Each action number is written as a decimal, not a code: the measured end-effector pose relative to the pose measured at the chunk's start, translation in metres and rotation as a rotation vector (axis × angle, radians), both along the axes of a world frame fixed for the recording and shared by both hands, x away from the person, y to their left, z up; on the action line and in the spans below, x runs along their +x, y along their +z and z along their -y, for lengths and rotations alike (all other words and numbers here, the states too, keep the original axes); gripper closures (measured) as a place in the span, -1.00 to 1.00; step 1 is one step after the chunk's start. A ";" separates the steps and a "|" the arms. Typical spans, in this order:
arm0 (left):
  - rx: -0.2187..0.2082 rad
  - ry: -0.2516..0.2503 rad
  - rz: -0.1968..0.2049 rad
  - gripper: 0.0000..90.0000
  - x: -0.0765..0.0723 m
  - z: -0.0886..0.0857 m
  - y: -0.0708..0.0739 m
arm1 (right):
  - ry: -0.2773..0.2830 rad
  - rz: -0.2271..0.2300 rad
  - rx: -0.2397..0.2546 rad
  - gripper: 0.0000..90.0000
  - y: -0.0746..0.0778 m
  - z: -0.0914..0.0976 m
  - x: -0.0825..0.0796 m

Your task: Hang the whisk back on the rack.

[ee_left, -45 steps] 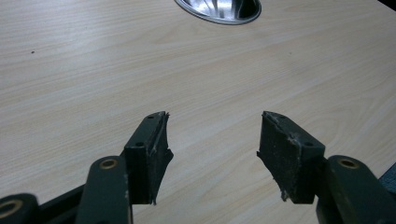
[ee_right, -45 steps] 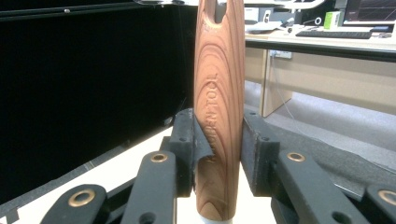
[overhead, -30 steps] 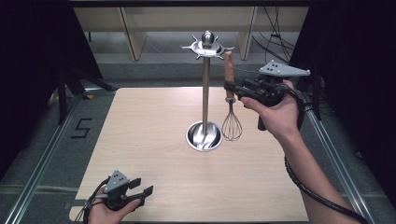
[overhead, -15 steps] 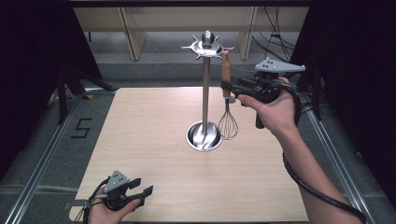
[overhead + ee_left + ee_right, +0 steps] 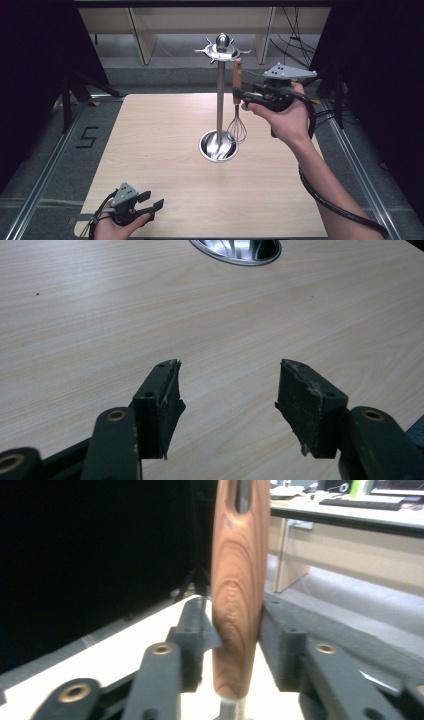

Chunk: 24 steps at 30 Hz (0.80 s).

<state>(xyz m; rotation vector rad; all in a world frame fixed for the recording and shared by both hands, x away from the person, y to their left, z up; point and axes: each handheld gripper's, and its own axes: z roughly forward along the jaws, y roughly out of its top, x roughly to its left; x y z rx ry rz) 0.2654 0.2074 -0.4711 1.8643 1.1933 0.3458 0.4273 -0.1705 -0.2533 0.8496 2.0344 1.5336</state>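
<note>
The right hand-held gripper (image 5: 241, 96), seen from the high view, is raised level at the wooden handle of a whisk (image 5: 237, 107) that hangs from a hook on the chrome utensil stand (image 5: 220, 90). Its jaws have just been opening, with the handle between them, which suggests the whisk has been hung and is being let go. The whisk's wire head dangles below the jaws, just above the stand's round base, and the stand's pole rises just beyond the handle from this gripper. Well apart, at the near edge of the counter (image 5: 165, 130), the left hand-held gripper (image 5: 150, 205) rests low in the person's hand, idle, apparently because hanging the whisk is a one-handed job.

In the left gripper view, the left hand-held gripper (image 5: 227, 395) is released: its two black jaws stand wide with bare wood grain between them, and the rim of the stand's base (image 5: 235, 251) lies far ahead.

In the right gripper view, the right hand-held gripper (image 5: 235, 645) straddles the upright whisk handle (image 5: 237, 595). The jaws flank it closely, the left one at its edge and the right one with a sliver of space, so the grip looks released rather than clenched. The slot at the handle's top, with metal showing through it, sits above the jaws; that is where the hook carries the weight.
</note>
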 end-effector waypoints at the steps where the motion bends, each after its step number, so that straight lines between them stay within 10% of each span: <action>1: 0.001 0.005 -0.001 -0.08 0.000 0.000 0.000 | 0.000 0.000 0.000 0.33 0.000 0.000 0.000; 12: 0.002 0.006 -0.002 -0.08 -0.001 0.000 0.000 | -0.056 0.044 -0.082 -0.01 -0.008 0.020 -0.028; 24: 0.015 0.000 0.007 -0.08 0.000 0.000 0.000 | -0.091 -0.083 -0.153 0.02 -0.085 0.065 -0.063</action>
